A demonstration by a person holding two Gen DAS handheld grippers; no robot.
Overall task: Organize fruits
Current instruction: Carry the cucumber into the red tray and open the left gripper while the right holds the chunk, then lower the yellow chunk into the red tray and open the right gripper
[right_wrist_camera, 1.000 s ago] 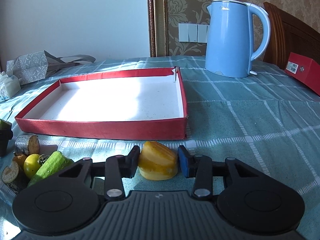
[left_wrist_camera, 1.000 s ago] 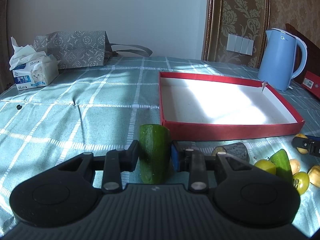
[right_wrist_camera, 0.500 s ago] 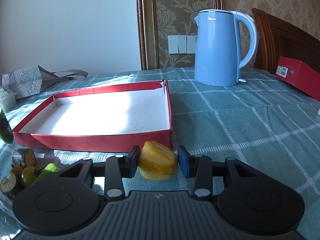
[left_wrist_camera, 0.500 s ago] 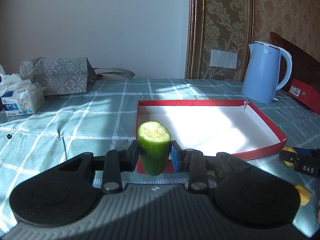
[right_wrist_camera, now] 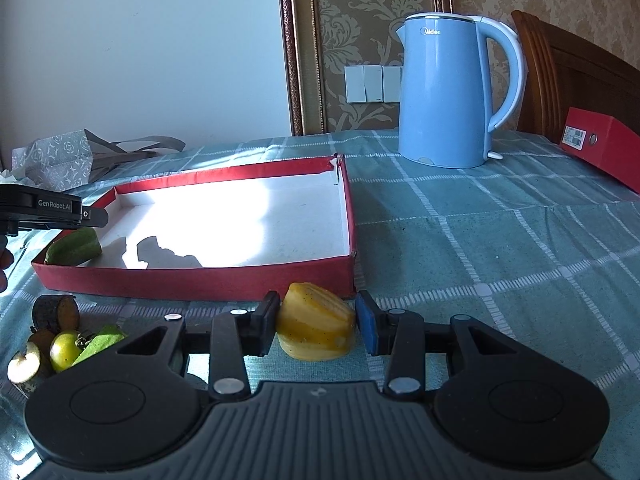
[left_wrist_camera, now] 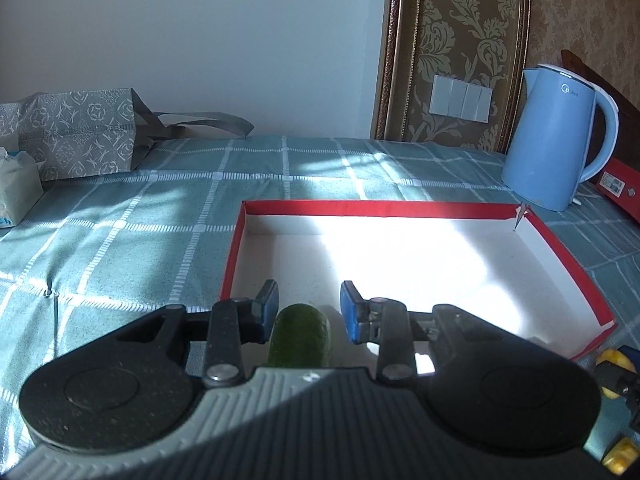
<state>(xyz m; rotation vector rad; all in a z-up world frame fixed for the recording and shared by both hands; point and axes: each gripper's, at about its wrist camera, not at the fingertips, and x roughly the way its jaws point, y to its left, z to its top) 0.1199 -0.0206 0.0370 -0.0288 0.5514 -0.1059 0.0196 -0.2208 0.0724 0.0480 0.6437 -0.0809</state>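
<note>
My left gripper (left_wrist_camera: 309, 312) hangs low over the near left corner of the red tray (left_wrist_camera: 380, 208), shut on a dark green cucumber piece (left_wrist_camera: 300, 336). The piece lies tipped, its rounded end toward the camera. The right wrist view shows that cucumber piece (right_wrist_camera: 74, 248) just inside the tray (right_wrist_camera: 192, 280) corner, right under the left gripper's fingertips (right_wrist_camera: 96, 216). My right gripper (right_wrist_camera: 316, 320) is shut on a ridged yellow fruit chunk (right_wrist_camera: 316, 328), close in front of the tray's near right corner. The tray's white floor holds nothing else.
A blue kettle (right_wrist_camera: 448, 92) stands behind the tray, a red box (right_wrist_camera: 600, 148) and a wooden chair to its right. Loose fruit pieces (right_wrist_camera: 64, 350) lie left of my right gripper. A patterned bag (left_wrist_camera: 76, 132) and a tissue pack (left_wrist_camera: 16, 188) sit at far left.
My left gripper carried the cucumber forward over the tray's front edge and down to its corner, and the piece tipped from upright to lying. My right gripper kept still with the yellow chunk.
</note>
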